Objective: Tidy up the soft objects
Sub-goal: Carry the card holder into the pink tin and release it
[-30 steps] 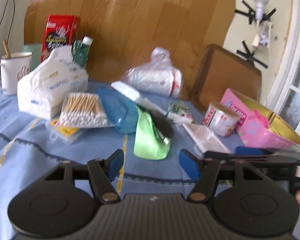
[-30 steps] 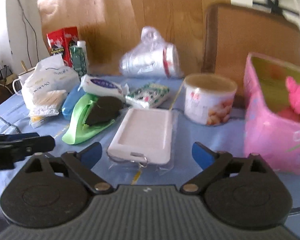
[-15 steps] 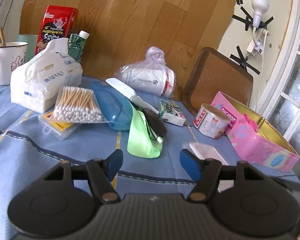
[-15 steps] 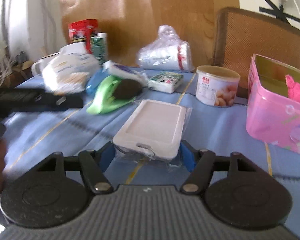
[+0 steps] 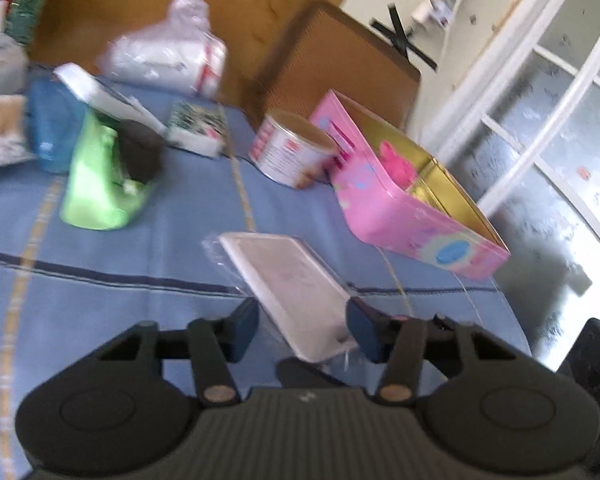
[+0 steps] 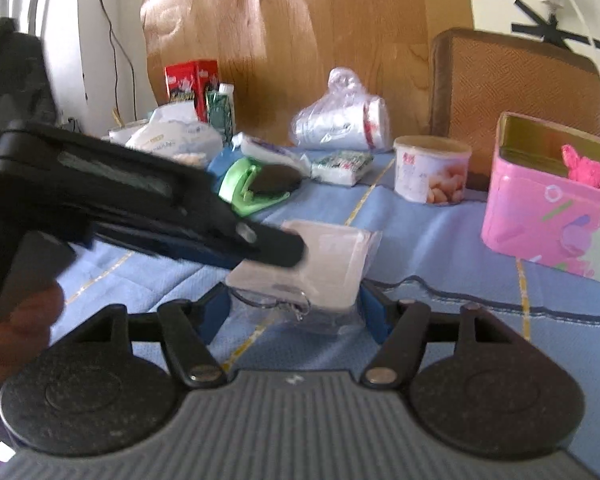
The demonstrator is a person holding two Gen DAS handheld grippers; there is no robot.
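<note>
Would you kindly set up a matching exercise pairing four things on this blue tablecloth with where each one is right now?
Things:
1. white flat card holder in a clear sleeve
2. round white tin can
3. fluffy pink item
4. bagged stack of white cups

Places:
A. inside the pink box
B. lying by the wooden board
C. beside the pink box, upright
D. between the right tool's fingers

Pairs: 1-D, 2-C, 3-A, 4-B

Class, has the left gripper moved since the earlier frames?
Yes. The left gripper has swung right toward the pink tin box, now straddling the white plastic-wrapped flat case.
</note>
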